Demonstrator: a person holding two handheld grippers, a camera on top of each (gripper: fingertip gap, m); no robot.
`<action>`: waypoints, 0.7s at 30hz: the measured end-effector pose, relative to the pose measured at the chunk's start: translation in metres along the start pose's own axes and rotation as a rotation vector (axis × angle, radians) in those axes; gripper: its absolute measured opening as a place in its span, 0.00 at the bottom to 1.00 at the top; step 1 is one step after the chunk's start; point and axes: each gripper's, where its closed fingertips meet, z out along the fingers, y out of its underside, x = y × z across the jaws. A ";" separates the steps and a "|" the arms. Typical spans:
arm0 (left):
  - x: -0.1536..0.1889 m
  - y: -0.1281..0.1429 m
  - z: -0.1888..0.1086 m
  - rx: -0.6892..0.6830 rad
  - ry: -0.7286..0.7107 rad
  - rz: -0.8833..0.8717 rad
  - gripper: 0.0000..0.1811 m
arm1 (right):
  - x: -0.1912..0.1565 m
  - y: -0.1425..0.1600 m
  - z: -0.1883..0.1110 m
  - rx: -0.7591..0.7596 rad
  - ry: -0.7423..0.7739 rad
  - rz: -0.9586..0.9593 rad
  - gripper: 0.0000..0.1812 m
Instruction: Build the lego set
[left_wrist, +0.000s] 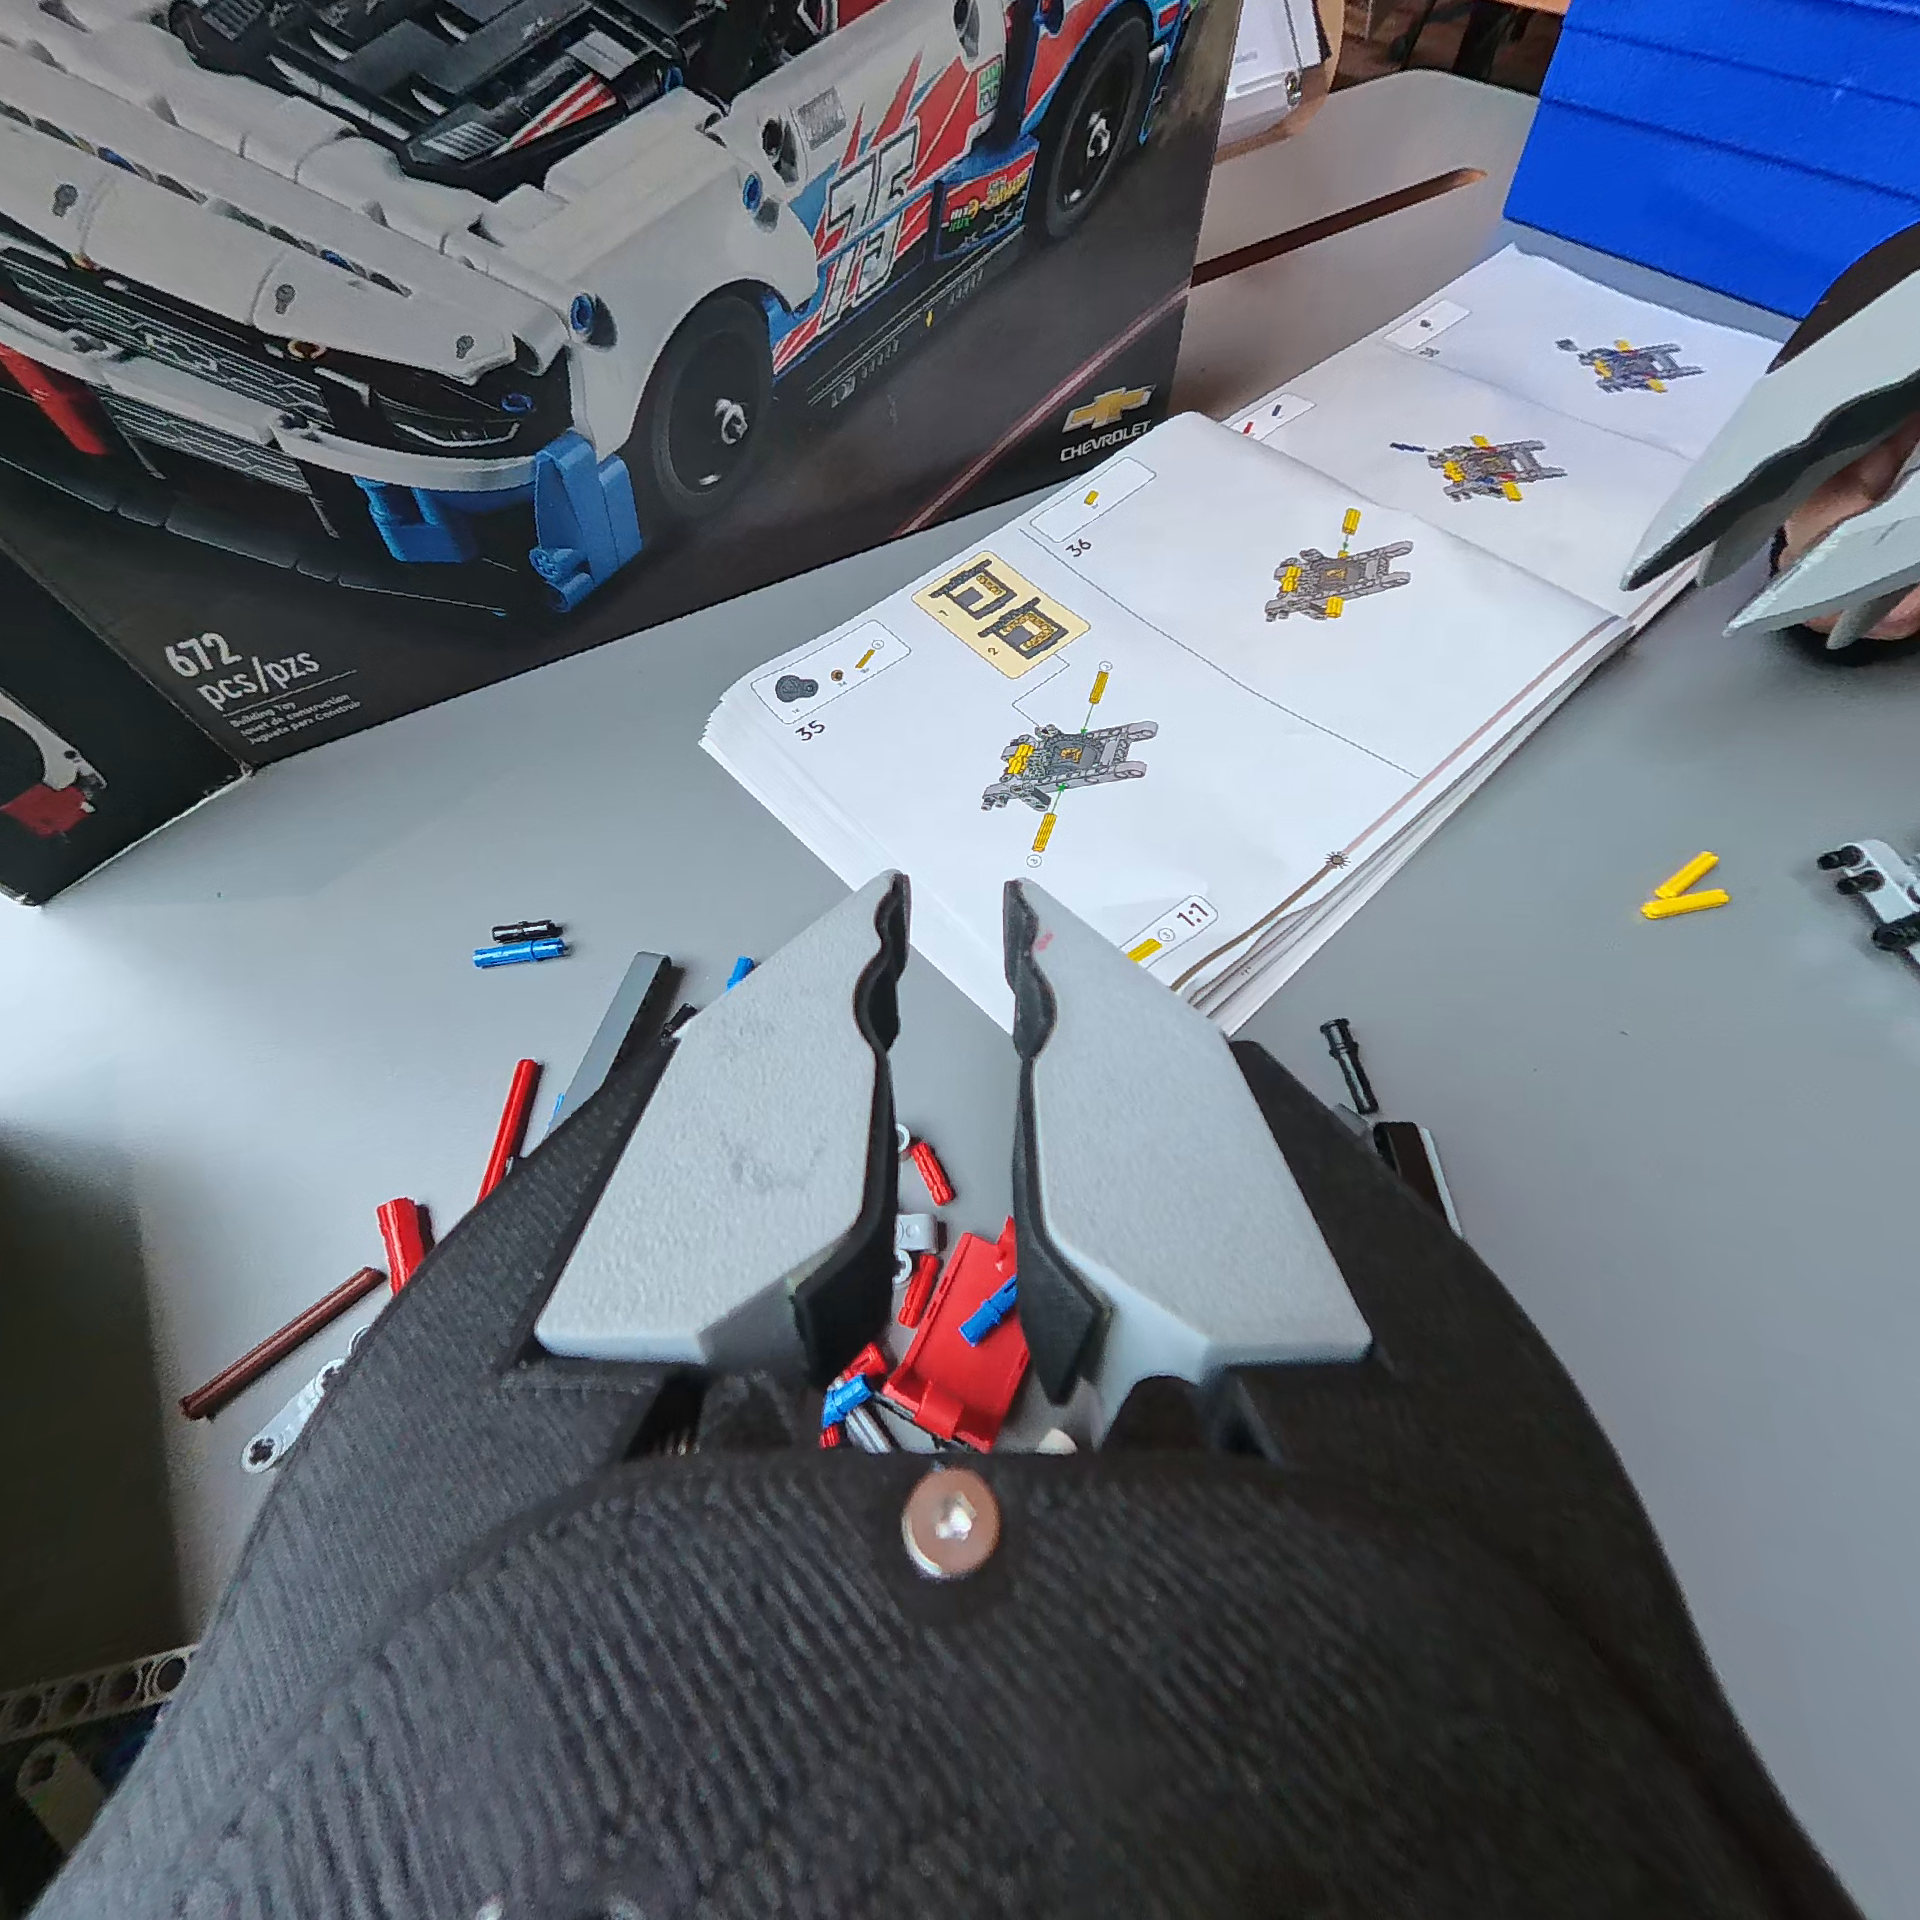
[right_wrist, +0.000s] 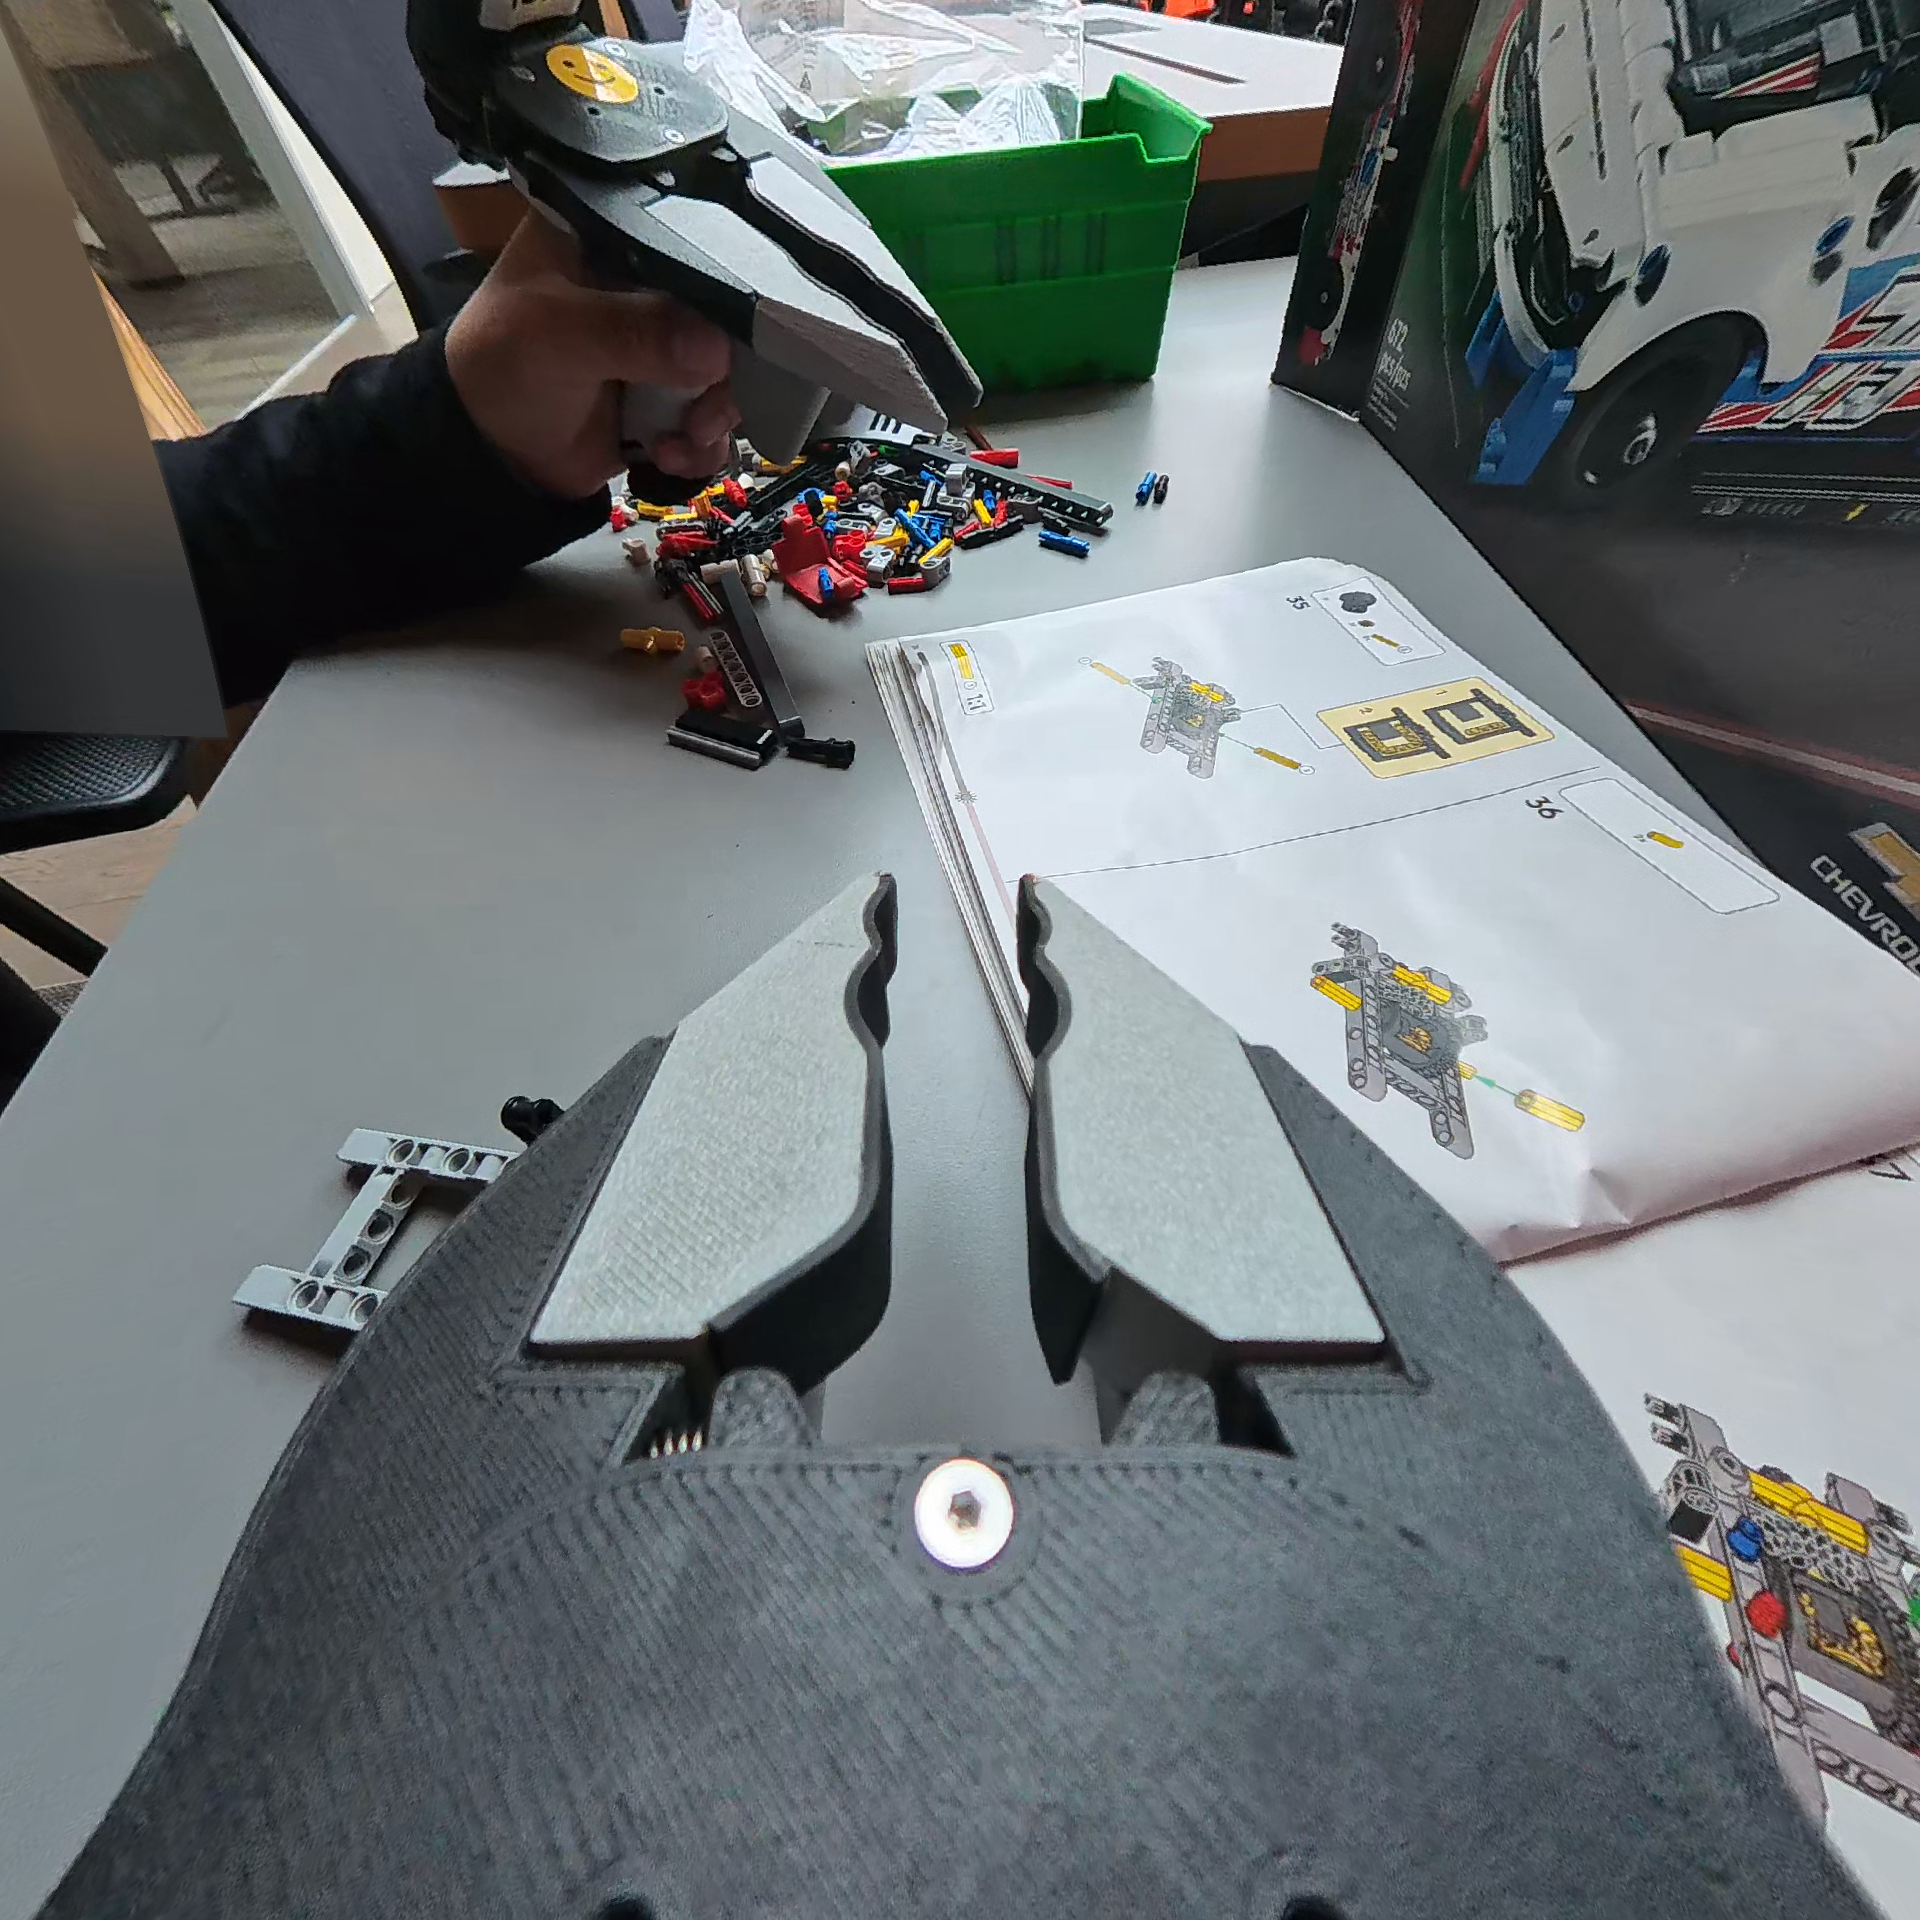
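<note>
My left gripper (left_wrist: 956, 904) is open and empty. It hovers over a pile of loose Lego parts (left_wrist: 961, 1340) in red, blue and grey. In the right wrist view the left gripper (right_wrist: 935, 400) is held by a hand over the same pile (right_wrist: 852, 520). My right gripper (right_wrist: 956, 894) is open and empty, low over the table by the near edge of the open instruction booklet (right_wrist: 1351, 831). A light grey H-shaped frame piece (right_wrist: 364, 1236) lies just left of it. The right gripper (left_wrist: 1688, 603) also shows at the far end of the booklet (left_wrist: 1247, 644).
The set's box (left_wrist: 520, 312) stands behind the booklet. A green bin (right_wrist: 1039, 239) sits behind the pile. Two yellow axles (left_wrist: 1683, 888) lie on the grey table (right_wrist: 520, 883) right of the booklet. A blue bin (left_wrist: 1714, 135) stands at the back right. The left gripper's tips are roughly 20 cm from the right gripper's.
</note>
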 end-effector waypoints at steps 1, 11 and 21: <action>0.000 0.000 0.000 0.000 0.000 0.000 0.09 | 0.000 0.000 0.000 -0.001 0.000 -0.001 0.11; -0.001 0.000 0.000 0.004 -0.004 -0.001 0.08 | 0.000 0.000 0.000 -0.001 -0.002 -0.003 0.10; -0.046 -0.013 -0.030 0.100 -0.191 -0.046 0.08 | -0.001 -0.001 -0.001 0.003 -0.013 0.006 0.10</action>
